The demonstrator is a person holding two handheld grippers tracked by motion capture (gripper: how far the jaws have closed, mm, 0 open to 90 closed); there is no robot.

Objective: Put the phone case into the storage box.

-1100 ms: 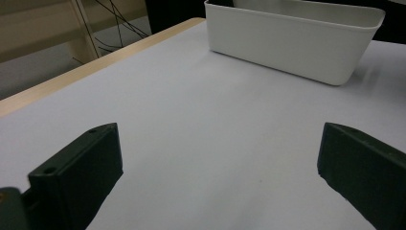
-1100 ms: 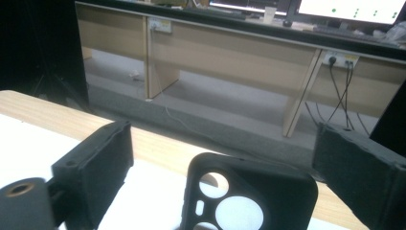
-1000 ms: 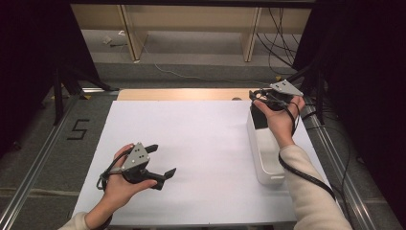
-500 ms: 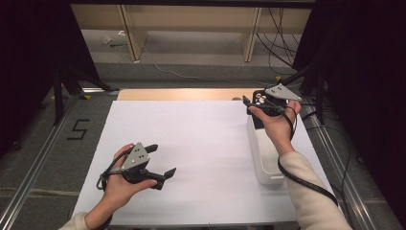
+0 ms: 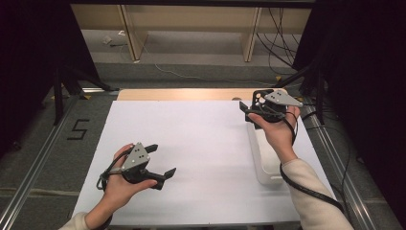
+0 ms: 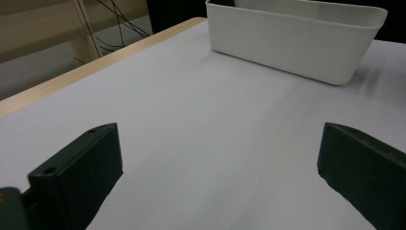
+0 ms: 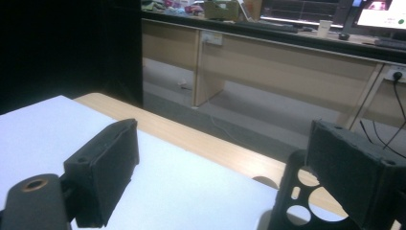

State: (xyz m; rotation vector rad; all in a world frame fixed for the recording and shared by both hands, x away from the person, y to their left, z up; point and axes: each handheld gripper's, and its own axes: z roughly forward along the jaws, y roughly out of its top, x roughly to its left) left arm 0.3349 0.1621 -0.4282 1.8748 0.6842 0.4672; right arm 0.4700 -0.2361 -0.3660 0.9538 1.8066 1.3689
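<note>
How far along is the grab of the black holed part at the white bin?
Done: the right gripper is at the far end of the white bin, jaws open, with the black holed part beside one jaw. In hand: nothing, as the part is not clamped. Left: close on the part and lift it out. The left gripper is open over the white table, idle.
</note>
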